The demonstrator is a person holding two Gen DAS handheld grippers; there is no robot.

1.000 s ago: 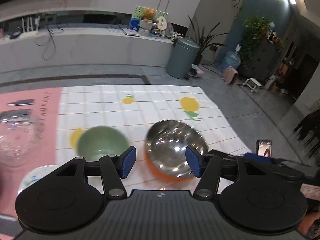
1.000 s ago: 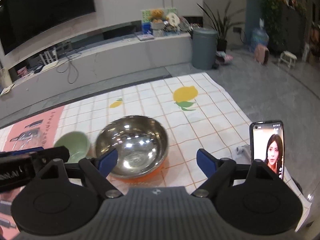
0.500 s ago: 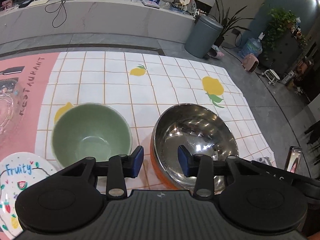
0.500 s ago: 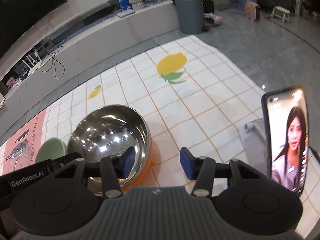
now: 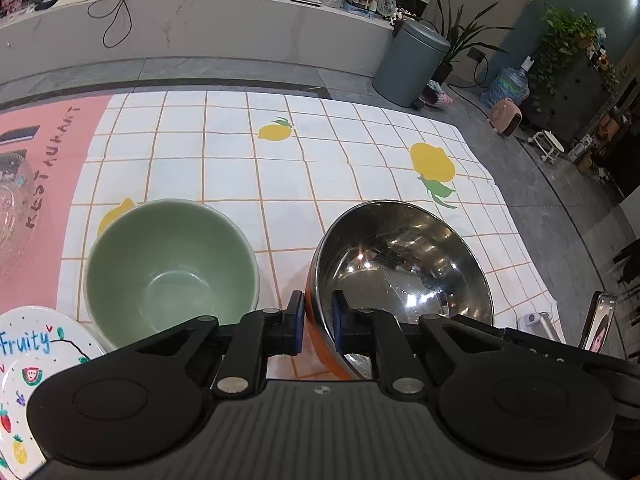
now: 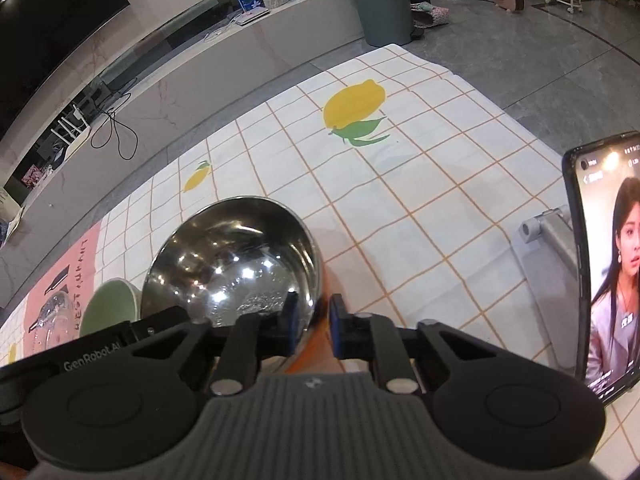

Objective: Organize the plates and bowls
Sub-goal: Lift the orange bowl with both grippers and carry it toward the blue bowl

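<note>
Nearest to me, my left gripper point(image 5: 318, 328) has its jaws closed on the near left rim of the steel bowl point(image 5: 404, 272), one pad outside and one inside. My right gripper point(image 6: 312, 326) pinches the near right rim of this same bowl in the same way. The bowl has an orange outside and sits on the checked tablecloth point(image 5: 280, 176). Just beside it on the left stands the green bowl point(image 5: 172, 268), with the fruit plate point(image 5: 36, 364) nearer. A phone point(image 6: 608, 264) stands at the right.
</note>
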